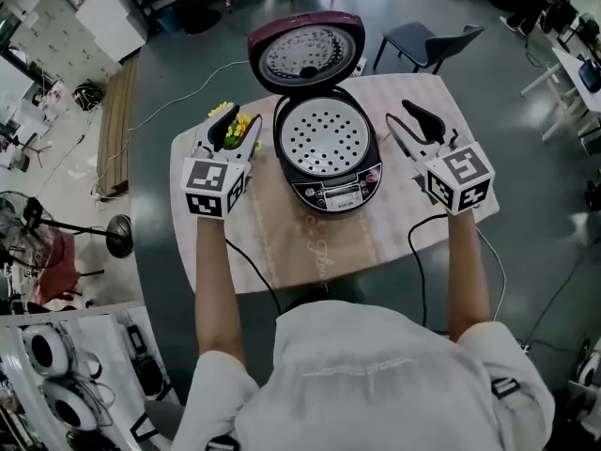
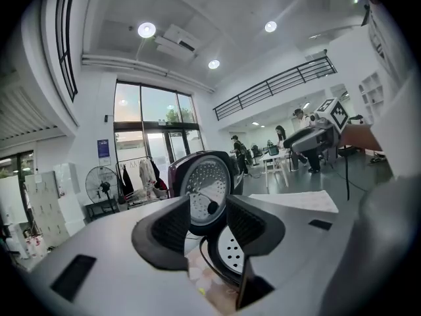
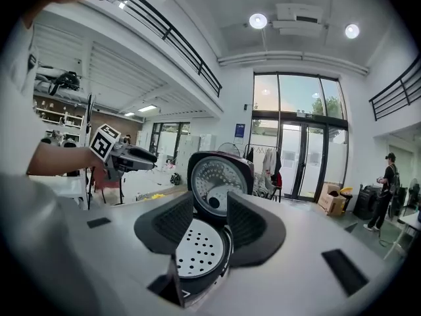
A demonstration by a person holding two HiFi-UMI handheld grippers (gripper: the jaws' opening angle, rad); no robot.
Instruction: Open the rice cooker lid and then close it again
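On the floor of a wide hall stands a table [image 1: 282, 252] covered with a pale patterned cloth, and a dark chair [image 1: 427, 40] sits just beyond its far edge. Near the middle of the table, towards the far side, is the rice cooker [image 1: 371, 158], its dark body facing the person. The lid [image 1: 305, 54] is fully raised, hinged at the back and standing upright, with its silvery inner plate turned towards the person. Inside the open pot lies a round white tray [image 1: 324, 139] dotted with holes.

The left gripper [image 1: 237, 125] hovers beside the cooker's left flank, apart from it, and the right gripper [image 1: 399, 113] hovers beside its right flank, also apart. Both point away from the person, along the cooker's sides. In the left gripper view the jaws of the left gripper [image 2: 209, 224] stand apart with nothing held between them; the cooker shows only far off through the gap. The right gripper [image 3: 210, 222] is the same, jaws parted and empty.

A control panel [image 1: 340, 194] sits at the cooker's front. Something small and yellow [image 1: 244, 118] lies under the left gripper's tips, too small to tell what.
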